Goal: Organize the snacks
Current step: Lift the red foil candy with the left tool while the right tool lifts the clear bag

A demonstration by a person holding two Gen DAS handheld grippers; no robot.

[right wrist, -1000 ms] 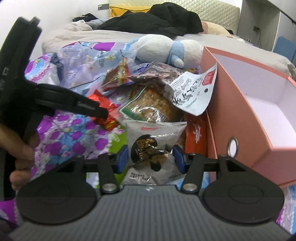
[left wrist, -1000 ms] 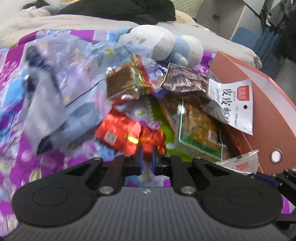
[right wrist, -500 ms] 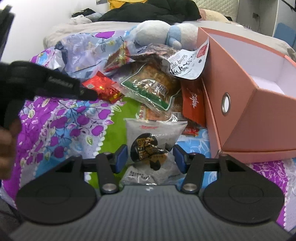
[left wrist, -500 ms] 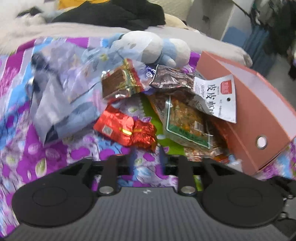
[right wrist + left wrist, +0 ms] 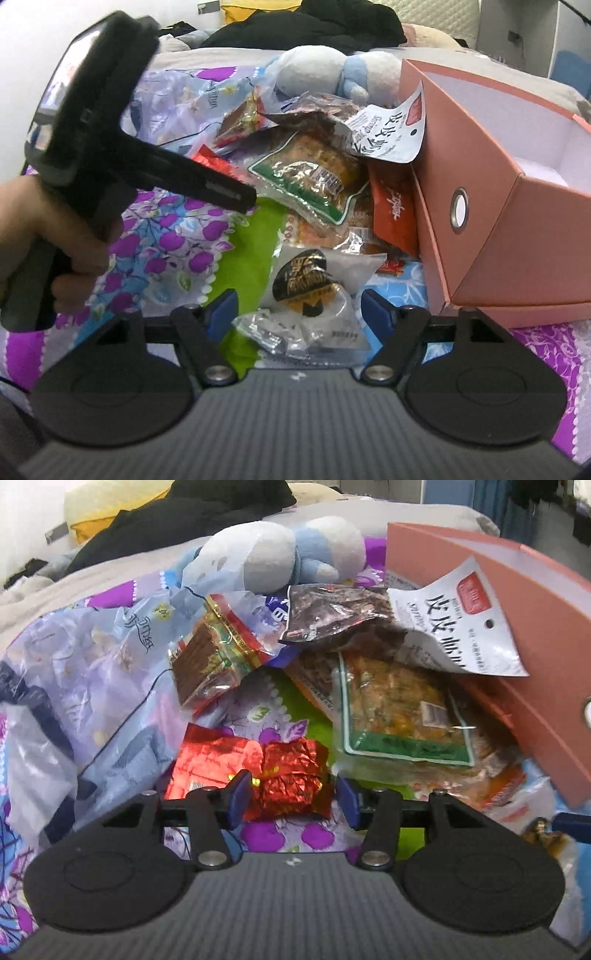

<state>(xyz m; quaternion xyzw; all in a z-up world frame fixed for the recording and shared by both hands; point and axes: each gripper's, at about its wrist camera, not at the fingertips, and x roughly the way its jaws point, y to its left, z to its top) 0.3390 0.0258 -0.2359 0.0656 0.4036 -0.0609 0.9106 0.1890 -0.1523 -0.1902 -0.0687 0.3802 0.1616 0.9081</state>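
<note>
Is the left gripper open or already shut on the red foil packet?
Open. The left gripper straddles the red foil packet, with gaps visible beside both blue pads.

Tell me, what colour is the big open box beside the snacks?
Salmon pink outside, white inside; the box shows best in the right wrist view.

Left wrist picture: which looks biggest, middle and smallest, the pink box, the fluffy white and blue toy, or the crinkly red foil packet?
1. Pink cardboard box, though cut off by the frame edge.
2. White and blue plush toy.
3. Crinkly red foil packet, smallest-looking even though it lies nearest the camera.
</note>
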